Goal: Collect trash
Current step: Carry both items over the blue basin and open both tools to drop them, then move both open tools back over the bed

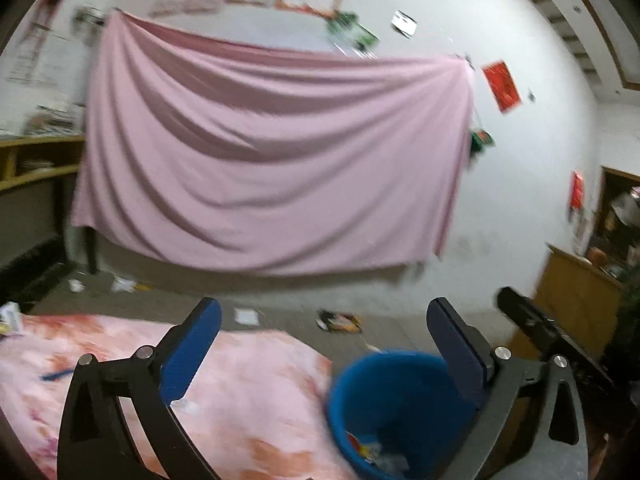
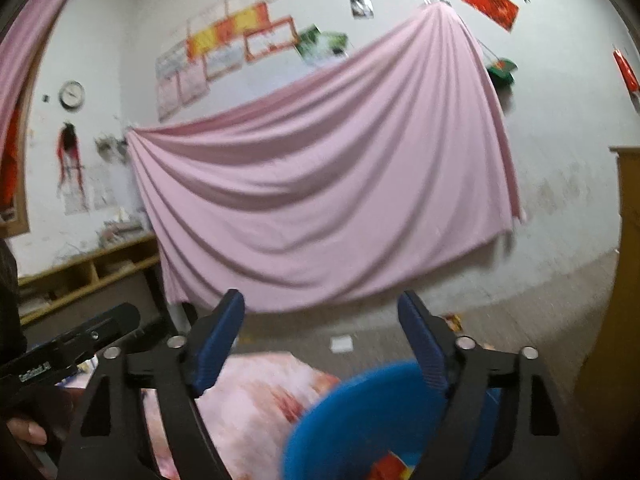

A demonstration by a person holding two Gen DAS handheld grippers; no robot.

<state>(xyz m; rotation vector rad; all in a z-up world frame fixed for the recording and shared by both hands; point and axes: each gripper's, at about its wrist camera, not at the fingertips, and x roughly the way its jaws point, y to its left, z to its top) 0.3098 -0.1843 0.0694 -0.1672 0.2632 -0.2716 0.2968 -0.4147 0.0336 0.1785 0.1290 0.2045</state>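
Note:
A blue trash bin [image 1: 384, 412] stands at the right end of a table with a pink patterned cloth [image 1: 248, 400]; wrappers lie in its bottom. My left gripper [image 1: 324, 320] is open and empty, raised above the table, its right finger over the bin's rim. The bin also shows in the right wrist view [image 2: 360, 424], with red and yellow trash inside. My right gripper [image 2: 322, 316] is open and empty above the bin and the cloth [image 2: 256, 396]. Both views are blurred.
Scraps of paper and a wrapper [image 1: 340, 322] lie on the floor beyond the table. A pink sheet [image 1: 272, 152] hangs on the far wall. Wooden shelves [image 1: 28, 160] stand at the left, a wooden cabinet [image 1: 576, 304] at the right. The other gripper's body [image 2: 68, 352] shows at the left.

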